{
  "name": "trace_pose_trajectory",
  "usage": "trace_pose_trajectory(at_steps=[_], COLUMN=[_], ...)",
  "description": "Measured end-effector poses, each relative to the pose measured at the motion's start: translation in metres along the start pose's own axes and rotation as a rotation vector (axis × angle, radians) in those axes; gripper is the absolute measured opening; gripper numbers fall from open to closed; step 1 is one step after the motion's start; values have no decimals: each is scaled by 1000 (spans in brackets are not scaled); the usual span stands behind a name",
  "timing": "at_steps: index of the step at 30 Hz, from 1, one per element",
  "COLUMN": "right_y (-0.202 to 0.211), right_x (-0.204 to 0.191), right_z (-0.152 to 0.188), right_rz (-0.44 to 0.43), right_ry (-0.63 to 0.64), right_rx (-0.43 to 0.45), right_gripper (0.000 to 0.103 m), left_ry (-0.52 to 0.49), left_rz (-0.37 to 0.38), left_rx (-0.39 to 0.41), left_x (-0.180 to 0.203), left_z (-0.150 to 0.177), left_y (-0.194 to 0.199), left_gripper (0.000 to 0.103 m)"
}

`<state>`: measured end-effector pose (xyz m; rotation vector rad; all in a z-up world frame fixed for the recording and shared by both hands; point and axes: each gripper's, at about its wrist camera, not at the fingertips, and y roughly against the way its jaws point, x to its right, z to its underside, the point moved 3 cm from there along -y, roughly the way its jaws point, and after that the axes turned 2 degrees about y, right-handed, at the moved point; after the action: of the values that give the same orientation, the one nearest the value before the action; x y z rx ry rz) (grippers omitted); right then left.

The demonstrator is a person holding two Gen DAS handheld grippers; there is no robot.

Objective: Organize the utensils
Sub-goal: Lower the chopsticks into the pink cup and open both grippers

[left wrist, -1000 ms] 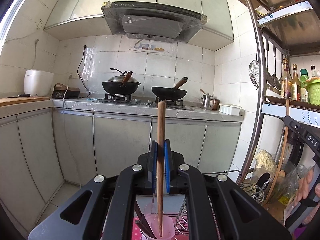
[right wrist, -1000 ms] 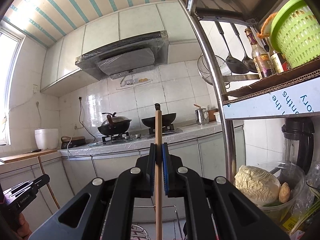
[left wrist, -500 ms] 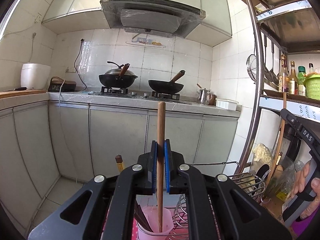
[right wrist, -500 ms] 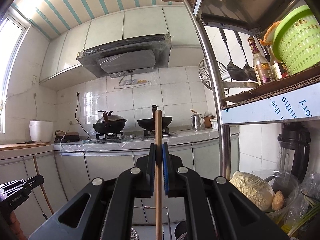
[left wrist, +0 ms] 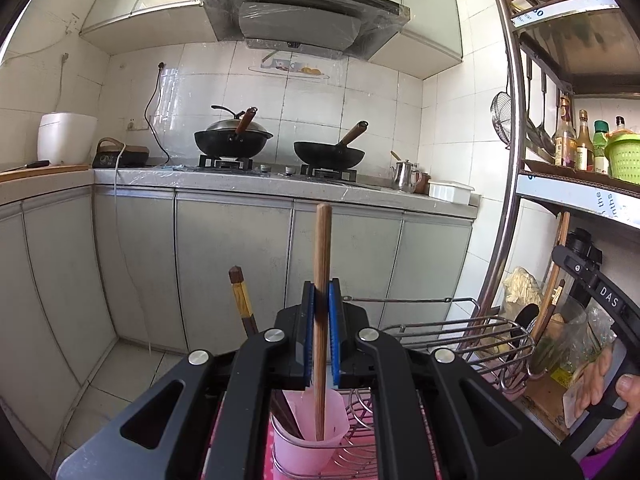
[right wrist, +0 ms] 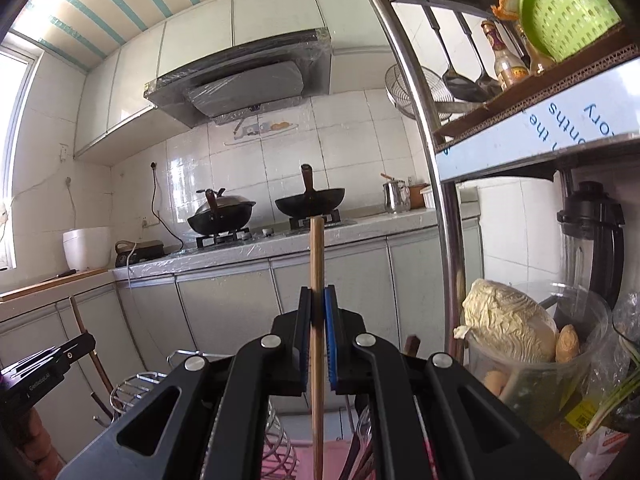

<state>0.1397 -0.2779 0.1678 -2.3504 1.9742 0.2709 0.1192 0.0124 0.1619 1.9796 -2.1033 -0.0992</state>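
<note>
My left gripper (left wrist: 321,304) is shut on a wooden chopstick (left wrist: 322,256) held upright, its lower tip inside a pink plastic cup (left wrist: 308,446) in a wire rack (left wrist: 452,336). A dark chopstick with a yellow band (left wrist: 240,300) also stands in the cup. My right gripper (right wrist: 318,312) is shut on a second wooden chopstick (right wrist: 317,264), also upright, above the rack. The right gripper also shows at the right edge of the left wrist view (left wrist: 600,304), and the left one at the left edge of the right wrist view (right wrist: 44,372).
A metal shelf post (left wrist: 508,160) and shelves with bottles (left wrist: 576,144) and a green basket (right wrist: 564,8) stand on the right. A jar with cabbage (right wrist: 512,328) and a blender (right wrist: 592,232) sit below. Two woks (left wrist: 232,140) sit on the far counter.
The left gripper has moved down with its chopstick, whose tip now sits deeper in the pink cup. The right gripper has lowered slightly with its chopstick.
</note>
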Motion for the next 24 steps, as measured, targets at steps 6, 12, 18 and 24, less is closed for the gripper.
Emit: trace_pose_trajectory(at_steps=[6,12,18,24], right_y=[-3,-5,-8,0], right_x=[1,2,5,6], right_z=[34,50,52,49], right_rz=[4,12,6,-5], right_ry=[4,-1,-20,-39], right_rx=[-142,-212,-264,-278], right_gripper=[7,7,8,37], left_ry=[-1,-16,-14,-12], left_rz=[0,-4,17,28], left_rx=[-69,-90,-119,-96], left_x=[1,3,6,9], left_z=[21,31,28,20], left_y=[-7,-10,-9,4], left_gripper=[6,6,7,41])
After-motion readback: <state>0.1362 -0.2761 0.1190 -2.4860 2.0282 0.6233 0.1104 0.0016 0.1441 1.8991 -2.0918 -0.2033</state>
